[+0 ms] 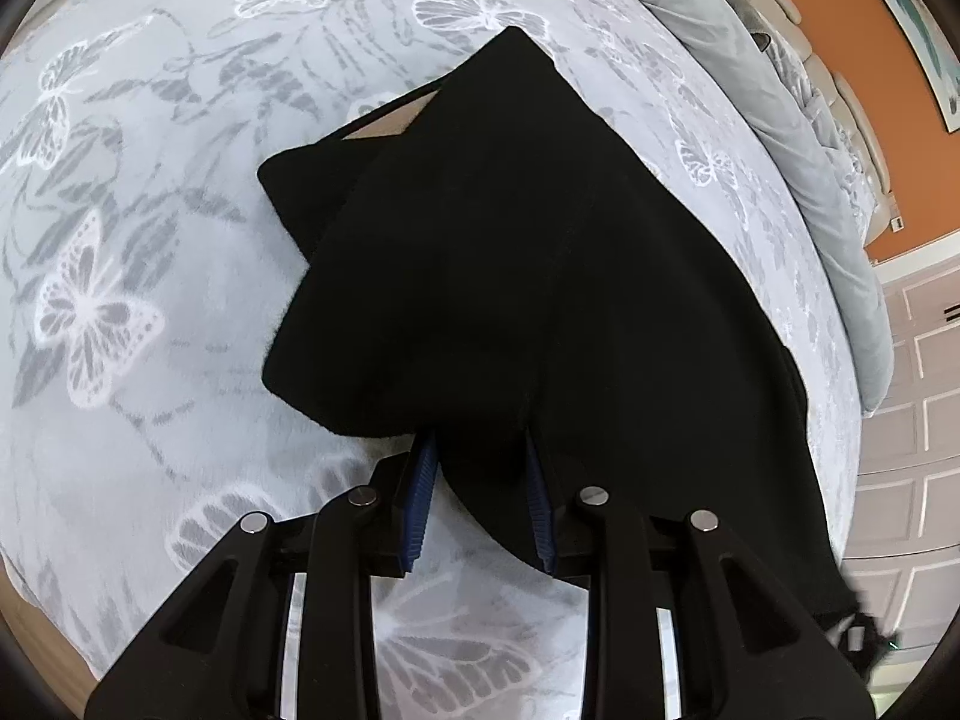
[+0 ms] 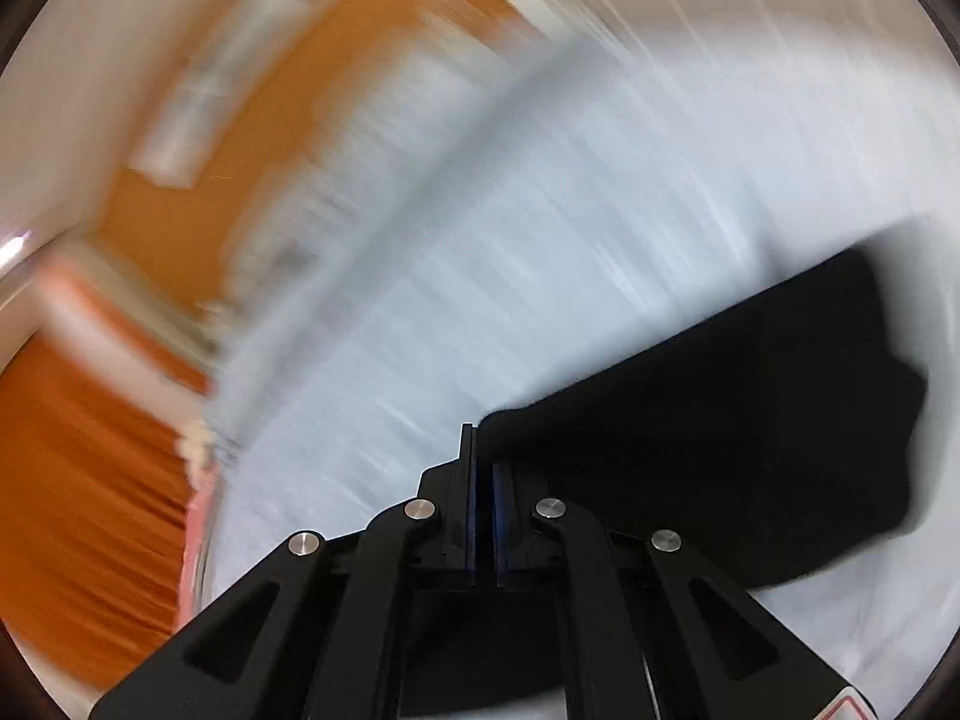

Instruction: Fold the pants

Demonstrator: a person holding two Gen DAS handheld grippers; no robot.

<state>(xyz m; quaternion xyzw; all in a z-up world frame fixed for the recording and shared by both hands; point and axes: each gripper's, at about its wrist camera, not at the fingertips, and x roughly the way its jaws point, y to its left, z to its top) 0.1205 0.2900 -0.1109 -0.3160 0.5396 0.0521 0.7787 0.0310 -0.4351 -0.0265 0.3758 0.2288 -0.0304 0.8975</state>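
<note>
Your black fabric pants (image 1: 480,252) lie on the pale grey plush bedspread printed with white butterflies (image 1: 120,240), and everything here is placed from those pants. In the left wrist view they spread as a folded dark mass across the middle of the bed, one corner pointing away from you and a flap of tan lining or label (image 1: 390,120) showing along the far-left fold. Your left gripper (image 1: 480,492) sits at the near edge of the pants, its black fingers with blue ribbed pads (image 1: 423,480) clenched on a bunched lobe of the cloth; the fabric fills the gap between the pads, so you are grasping the pants there. Beyond the pants, on the far right side, a grey pillow or bolster (image 1: 780,120) runs along the bed's edge, with an orange wall (image 1: 852,60) behind it and white panelled doors (image 1: 912,396) to the right of the pants. The right wrist view is heavily blurred. Your right gripper (image 2: 485,480) has its jaws pressed together, clenched. The pants (image 2: 720,432) lie just right of its fingertips, their near corner touching the right finger, but no cloth shows between the pads. Left of the pants, past the bedspread (image 2: 480,270), is the orange wall (image 2: 180,210). No containers appear in either view.
</note>
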